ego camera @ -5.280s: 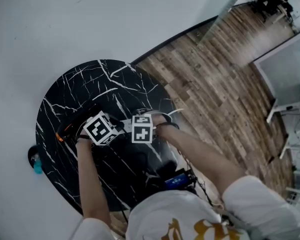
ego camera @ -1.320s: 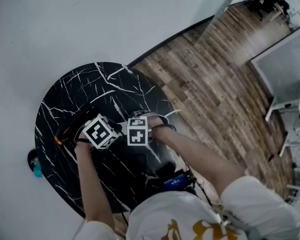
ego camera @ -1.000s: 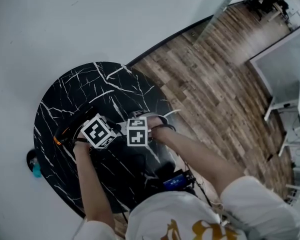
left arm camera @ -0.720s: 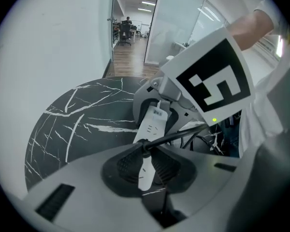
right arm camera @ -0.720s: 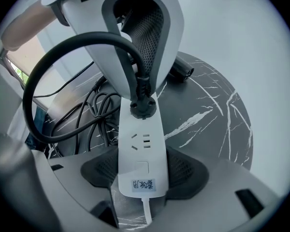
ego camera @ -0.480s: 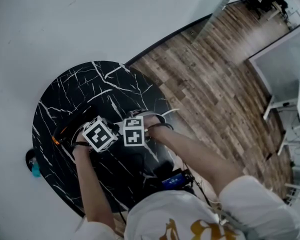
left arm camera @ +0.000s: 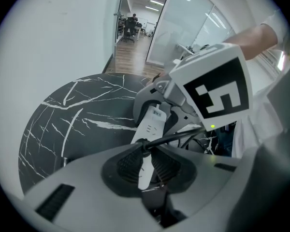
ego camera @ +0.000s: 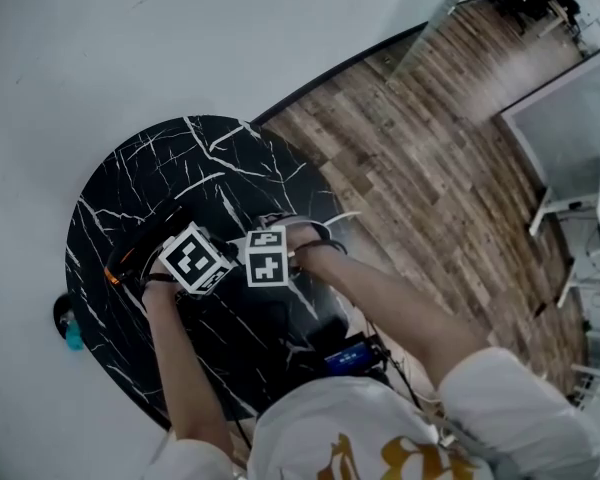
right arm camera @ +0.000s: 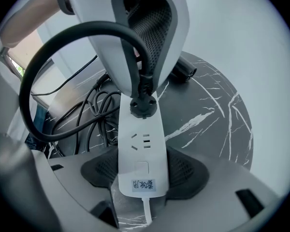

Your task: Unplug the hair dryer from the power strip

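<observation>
Clamps plug (right arm camera: 144,105), seated in strip (right arm camera: 141,146), with left tongs (left arm camera: 145,154); pinches strip's cord end with right tongs (right arm camera: 142,173), over tabletop (ego camera: 150,178).

Lit softly and evenly from above, with ceiling light strips (left arm camera: 157,3) bright in the left gripper view and only faint shadows on the black marble table (ego camera: 130,198). Dimmer and greyer in the head view. Bent hard by wide-angle lenses, with dark corners in both gripper views. Sharp on the white power strip (right arm camera: 141,149), soft along the bottom of both gripper views. Blown out near the upper right edge of the left gripper view.
</observation>
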### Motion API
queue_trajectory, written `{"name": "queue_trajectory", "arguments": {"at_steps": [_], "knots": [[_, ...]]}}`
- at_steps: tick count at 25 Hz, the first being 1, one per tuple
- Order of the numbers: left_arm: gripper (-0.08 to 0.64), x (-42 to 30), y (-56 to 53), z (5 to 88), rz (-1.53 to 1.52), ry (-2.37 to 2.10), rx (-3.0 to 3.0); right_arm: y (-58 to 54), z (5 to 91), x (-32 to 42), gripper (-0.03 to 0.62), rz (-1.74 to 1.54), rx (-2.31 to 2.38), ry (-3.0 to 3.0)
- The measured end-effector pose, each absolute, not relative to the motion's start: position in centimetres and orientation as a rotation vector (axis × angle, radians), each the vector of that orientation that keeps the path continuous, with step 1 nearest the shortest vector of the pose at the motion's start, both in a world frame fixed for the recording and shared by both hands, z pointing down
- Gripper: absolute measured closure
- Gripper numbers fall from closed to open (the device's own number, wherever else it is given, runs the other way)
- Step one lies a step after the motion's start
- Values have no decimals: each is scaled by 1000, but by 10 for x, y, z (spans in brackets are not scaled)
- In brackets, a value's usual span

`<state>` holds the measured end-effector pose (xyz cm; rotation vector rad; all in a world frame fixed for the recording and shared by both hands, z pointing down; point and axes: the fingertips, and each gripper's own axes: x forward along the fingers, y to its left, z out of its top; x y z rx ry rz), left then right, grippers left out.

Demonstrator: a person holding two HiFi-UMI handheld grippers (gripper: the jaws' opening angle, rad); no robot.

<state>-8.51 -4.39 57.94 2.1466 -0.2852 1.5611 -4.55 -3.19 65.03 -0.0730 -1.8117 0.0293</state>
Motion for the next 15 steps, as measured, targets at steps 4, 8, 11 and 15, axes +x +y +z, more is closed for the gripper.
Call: {"name": "queue_trajectory", "arguments": {"at_steps": [4,8,11,15], "knots": [[509,-86,-49,584,1481,-226,2138,-32,650,-46,327,25,-78,-1817],[509,-85,-48,581,1502,-195,2123,-32,651,-45,328,38,-68,-1804],[509,-86,-44,579,1620,-230,2119,-31,651,-45,328,33,-71,-1798],[509,-86,-47,577,1559,-217,2124,-32,651,-46,328,32,-64,-1792]]}}
